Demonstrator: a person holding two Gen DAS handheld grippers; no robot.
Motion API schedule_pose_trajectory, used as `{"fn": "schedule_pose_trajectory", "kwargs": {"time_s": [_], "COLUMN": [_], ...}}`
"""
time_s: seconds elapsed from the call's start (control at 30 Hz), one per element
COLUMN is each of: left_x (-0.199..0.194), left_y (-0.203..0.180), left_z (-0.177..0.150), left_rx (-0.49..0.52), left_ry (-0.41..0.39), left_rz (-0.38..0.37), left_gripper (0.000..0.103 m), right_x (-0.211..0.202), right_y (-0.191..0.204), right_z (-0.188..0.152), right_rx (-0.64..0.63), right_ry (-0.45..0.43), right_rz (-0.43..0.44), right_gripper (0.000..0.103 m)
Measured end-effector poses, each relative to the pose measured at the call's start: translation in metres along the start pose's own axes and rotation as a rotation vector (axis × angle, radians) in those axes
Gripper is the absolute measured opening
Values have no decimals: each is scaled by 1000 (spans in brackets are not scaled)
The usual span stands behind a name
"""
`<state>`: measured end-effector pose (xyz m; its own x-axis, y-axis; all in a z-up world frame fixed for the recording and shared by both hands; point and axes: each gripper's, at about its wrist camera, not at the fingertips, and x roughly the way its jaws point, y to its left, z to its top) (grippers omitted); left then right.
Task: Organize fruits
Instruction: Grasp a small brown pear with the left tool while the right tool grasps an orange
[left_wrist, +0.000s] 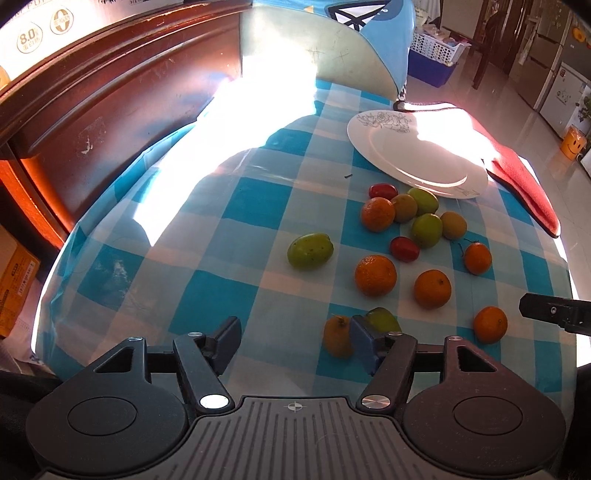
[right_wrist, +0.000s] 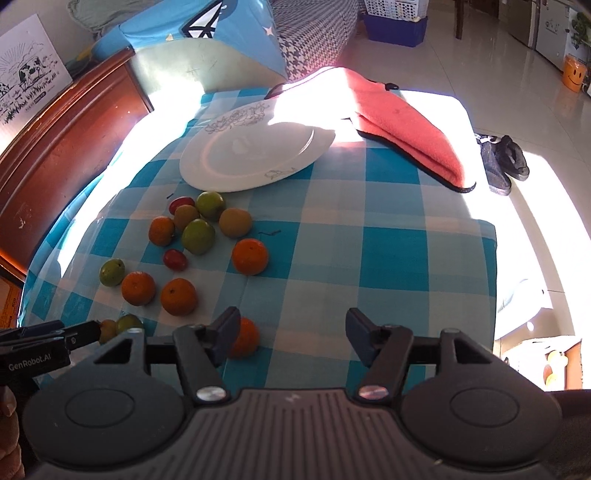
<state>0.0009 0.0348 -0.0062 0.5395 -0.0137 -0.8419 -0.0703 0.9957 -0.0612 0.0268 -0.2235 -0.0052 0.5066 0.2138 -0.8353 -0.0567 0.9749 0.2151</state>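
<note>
Several fruits lie loose on a blue-and-white checked cloth (left_wrist: 229, 221): oranges (left_wrist: 375, 275), green fruits (left_wrist: 310, 250) and small red ones (left_wrist: 404, 249). A white plate (left_wrist: 413, 151) with nothing on it sits beyond them. My left gripper (left_wrist: 293, 343) is open with only cloth between its fingers; a yellowish fruit (left_wrist: 338, 336) and a green one (left_wrist: 384, 319) lie by its right finger. My right gripper (right_wrist: 291, 341) is open too, above the cloth, with an orange (right_wrist: 245, 338) just behind its left finger. Fruits (right_wrist: 199, 236) and plate (right_wrist: 255, 155) lie up and left of it.
A folded red cloth (right_wrist: 410, 129) lies right of the plate. A dark wooden headboard (left_wrist: 110, 92) runs along the left. Dark shoes (right_wrist: 502, 162) sit on the tiled floor past the right edge. The other gripper's tip (left_wrist: 554, 312) shows at the right edge of the left wrist view.
</note>
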Motion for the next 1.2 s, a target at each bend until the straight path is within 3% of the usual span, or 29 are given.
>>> {"fn": "schedule_pose_trajectory", "kwargs": {"time_s": [0.23, 0.67, 0.87, 1.0, 1.17, 1.2], "left_x": [-2, -1, 9, 15, 20, 21], "left_y": [12, -3, -8, -11, -12, -12], "left_z": [-1, -12, -15, -16, -16, -16], "left_rx": [-27, 88, 113, 132, 138, 136], "left_ry": [8, -1, 2, 2, -10, -9], "left_rz": [-85, -117, -106, -112, -124, -125], "left_gripper": [66, 65, 61, 54, 47, 43], "right_x": [1, 11, 17, 22, 25, 25], "right_y": [7, 22, 27, 29, 33, 34], "right_z": [-3, -11, -14, -15, -15, -15], "right_rx": [-28, -97, -111, -112, -124, -127], "right_ry": [16, 65, 79, 93, 85, 83], "right_rz": [57, 66, 66, 61, 47, 46], "right_gripper": [72, 71, 63, 55, 52, 47]}}
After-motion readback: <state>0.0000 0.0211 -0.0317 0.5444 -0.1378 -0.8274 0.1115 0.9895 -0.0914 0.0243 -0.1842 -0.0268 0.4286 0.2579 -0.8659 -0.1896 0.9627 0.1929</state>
